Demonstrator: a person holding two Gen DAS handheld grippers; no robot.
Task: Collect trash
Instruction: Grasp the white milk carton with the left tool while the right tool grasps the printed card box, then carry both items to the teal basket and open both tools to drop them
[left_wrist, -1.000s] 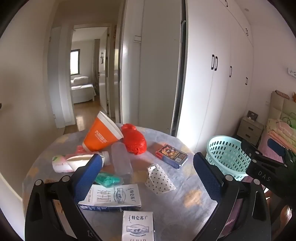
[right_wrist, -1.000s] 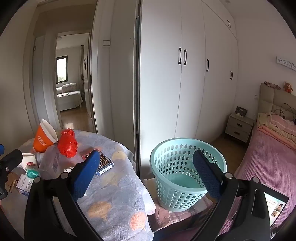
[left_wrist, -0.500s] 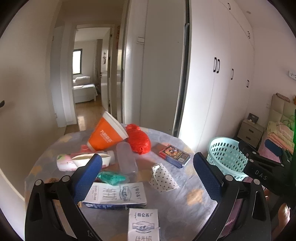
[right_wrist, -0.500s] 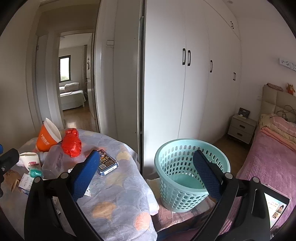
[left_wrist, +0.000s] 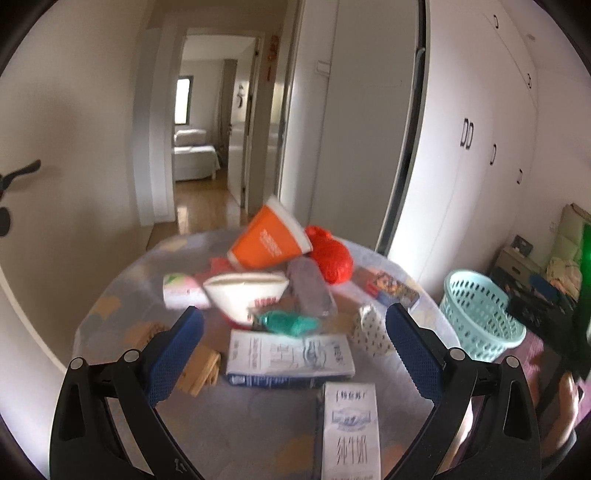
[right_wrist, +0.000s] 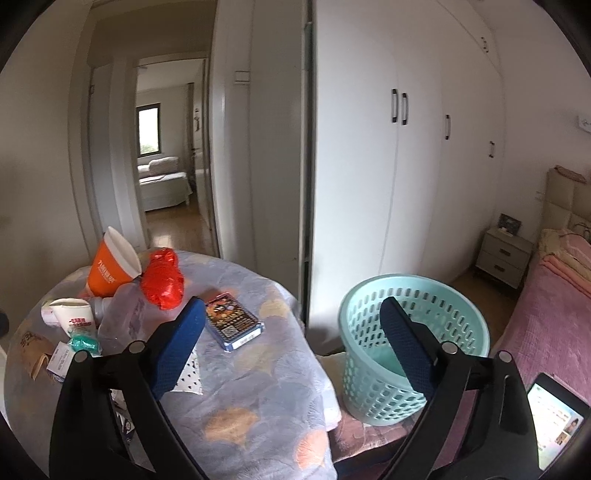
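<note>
Cardboard, white and blue: the flat milk carton (left_wrist: 290, 356) lies on the round cloth-covered table (left_wrist: 110, 317), framed between the fingers of my left gripper (left_wrist: 293, 354), which is spread wide and holding nothing. It sits nearer and lower in my left view than a second ago, so I'm closing in for the first pick. Behind it lie a teal wrapper (left_wrist: 286, 322), a white paper cup (left_wrist: 247, 291), an orange cup (left_wrist: 267, 243) and a red plastic bag (left_wrist: 332, 258). My right gripper (right_wrist: 293, 338), equally wide and empty, hangs between table and pale-green perforated basket (right_wrist: 413, 343), which looks empty. Nothing collected yet, I'd say.
</note>
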